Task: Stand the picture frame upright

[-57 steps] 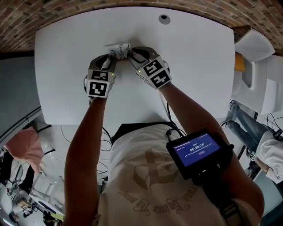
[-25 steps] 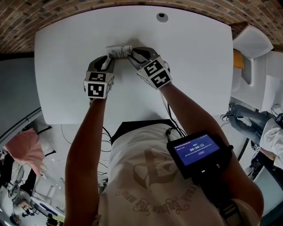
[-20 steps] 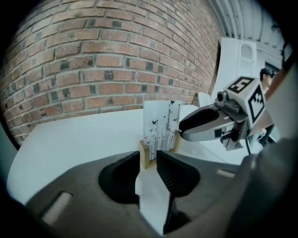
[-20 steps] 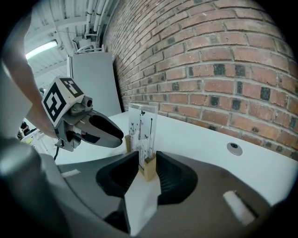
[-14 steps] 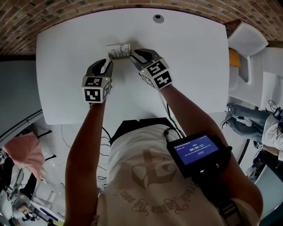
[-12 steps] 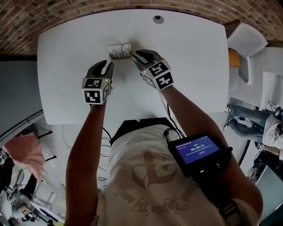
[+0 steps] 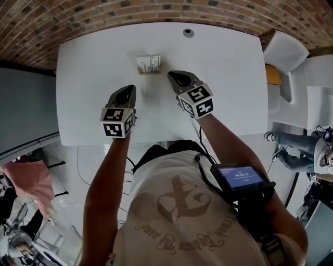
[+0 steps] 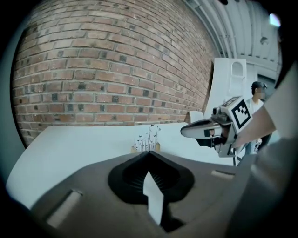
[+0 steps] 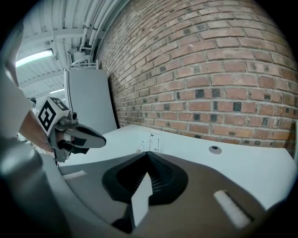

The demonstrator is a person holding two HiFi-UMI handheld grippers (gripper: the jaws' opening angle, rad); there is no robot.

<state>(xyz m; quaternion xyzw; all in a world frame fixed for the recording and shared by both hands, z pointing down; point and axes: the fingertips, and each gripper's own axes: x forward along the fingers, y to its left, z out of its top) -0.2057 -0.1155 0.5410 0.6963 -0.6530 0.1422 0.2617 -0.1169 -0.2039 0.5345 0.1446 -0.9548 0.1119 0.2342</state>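
A small picture frame [image 7: 149, 64] with a drawing of thin stems stands upright on the white table [image 7: 229, 78], towards its far side. Both grippers hang clear of it, nearer to me. My left gripper [image 7: 129, 90] is shut and holds nothing, to the frame's near left. My right gripper [image 7: 174, 76] is also shut and empty, to its near right. In the left gripper view the frame [image 8: 148, 138] shows just beyond the closed left gripper [image 8: 149, 152], with the right gripper [image 8: 207, 129] beside it. In the right gripper view the frame [image 9: 149, 142] stands past the right gripper [image 9: 148, 154].
A round cable grommet [image 7: 188, 32] sits in the table near its far edge, in front of the brick wall [image 7: 156, 10]. A white chair [image 7: 287, 51] stands off the table's right end. A person's legs [image 7: 291, 150] show at the right.
Both grippers have drawn back from the frame towards the near edge and their jaws have closed. The frame stays standing where it was.
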